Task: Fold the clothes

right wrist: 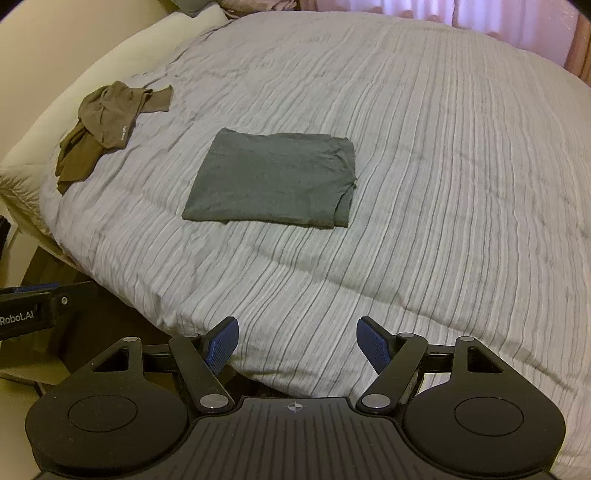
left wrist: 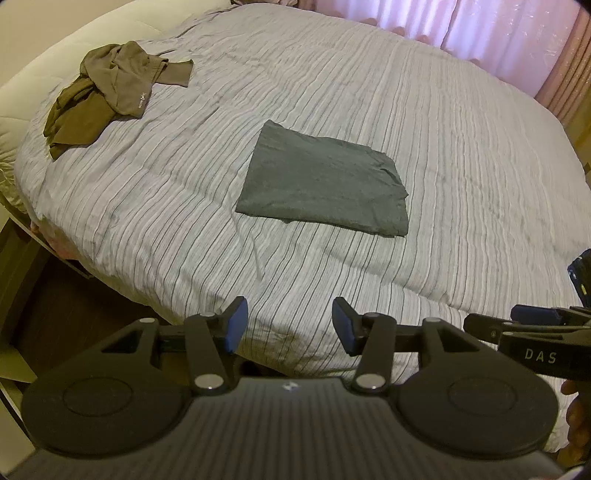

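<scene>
Grippers are held side by side at the near edge of the bed (left wrist: 461, 122), above the striped grey bedspread (left wrist: 177, 206). The left gripper (left wrist: 290, 325) is seen with its blue pads spread apart and nothing between them; the right gripper (right wrist: 297, 341) is likewise released and empty. Each gripper is glimpsed at the margin of the other's view, the right one (left wrist: 532, 321) at the right edge and the left one (right wrist: 33, 299) at the left edge.

Farther out, well apart from both grippers, a dark grey garment (right wrist: 271, 181) is laid flat near the middle of the bed, folded into a neat rectangle. It lies straight ahead of the right gripper and slightly right of the left gripper's line (left wrist: 325, 184).

Farther still, to the far left, an olive-brown garment (left wrist: 110, 88) is left crumpled in a loose heap near the bed's left edge, well apart from the folded one. Pink curtains (left wrist: 480, 26) are seen beyond the far side of the bed.
</scene>
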{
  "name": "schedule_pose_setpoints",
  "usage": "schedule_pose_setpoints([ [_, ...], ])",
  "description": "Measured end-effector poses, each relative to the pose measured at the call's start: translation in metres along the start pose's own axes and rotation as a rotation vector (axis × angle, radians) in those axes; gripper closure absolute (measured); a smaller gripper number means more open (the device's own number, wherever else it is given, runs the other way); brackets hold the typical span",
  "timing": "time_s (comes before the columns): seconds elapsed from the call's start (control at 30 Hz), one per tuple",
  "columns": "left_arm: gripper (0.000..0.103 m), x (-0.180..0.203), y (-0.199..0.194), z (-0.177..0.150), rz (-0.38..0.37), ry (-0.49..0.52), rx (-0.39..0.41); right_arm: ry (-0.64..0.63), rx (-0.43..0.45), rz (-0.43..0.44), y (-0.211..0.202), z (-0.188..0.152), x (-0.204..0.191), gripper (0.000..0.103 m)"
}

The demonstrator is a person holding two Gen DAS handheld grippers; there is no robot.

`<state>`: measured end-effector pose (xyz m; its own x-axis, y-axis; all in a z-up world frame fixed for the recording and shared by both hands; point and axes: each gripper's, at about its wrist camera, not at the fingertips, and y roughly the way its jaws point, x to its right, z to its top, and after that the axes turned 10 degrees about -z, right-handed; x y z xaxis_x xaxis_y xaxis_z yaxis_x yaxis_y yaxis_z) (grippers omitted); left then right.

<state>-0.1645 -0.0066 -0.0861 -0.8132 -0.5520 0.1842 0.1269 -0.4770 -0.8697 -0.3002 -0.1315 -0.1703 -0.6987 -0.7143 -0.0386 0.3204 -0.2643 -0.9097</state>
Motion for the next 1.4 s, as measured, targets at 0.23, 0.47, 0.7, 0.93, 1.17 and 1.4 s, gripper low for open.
schedule_pose_setpoints([
  [0.23, 0.055, 0.003, 0.005, 0.002, 0.003, 0.005, -0.015, -0.003, -0.008, 0.004, 0.002, 0.000, 0.002, 0.029],
  [0.47, 0.053, 0.005, 0.018, 0.007, -0.007, 0.014, -0.047, 0.031, -0.052, -0.004, 0.013, 0.000, 0.009, 0.029],
  [0.7, 0.053, -0.010, 0.056, 0.008, -0.006, -0.007, -0.156, 0.090, -0.159, -0.020, 0.048, -0.002, 0.017, 0.029],
  [0.93, 0.053, -0.043, 0.103, 0.036, -0.027, -0.034, -0.214, 0.117, -0.245, -0.026, 0.086, 0.014, 0.012, 0.029],
  [1.17, 0.053, -0.103, 0.164, 0.101, -0.183, -0.119, -0.135, 0.246, -0.216, 0.016, 0.137, 0.058, 0.032, 0.029],
  [1.4, 0.053, -0.168, 0.247, 0.159, -0.353, -0.174, -0.083, 0.408, -0.142, 0.086, 0.192, 0.105, 0.074, 0.029],
])
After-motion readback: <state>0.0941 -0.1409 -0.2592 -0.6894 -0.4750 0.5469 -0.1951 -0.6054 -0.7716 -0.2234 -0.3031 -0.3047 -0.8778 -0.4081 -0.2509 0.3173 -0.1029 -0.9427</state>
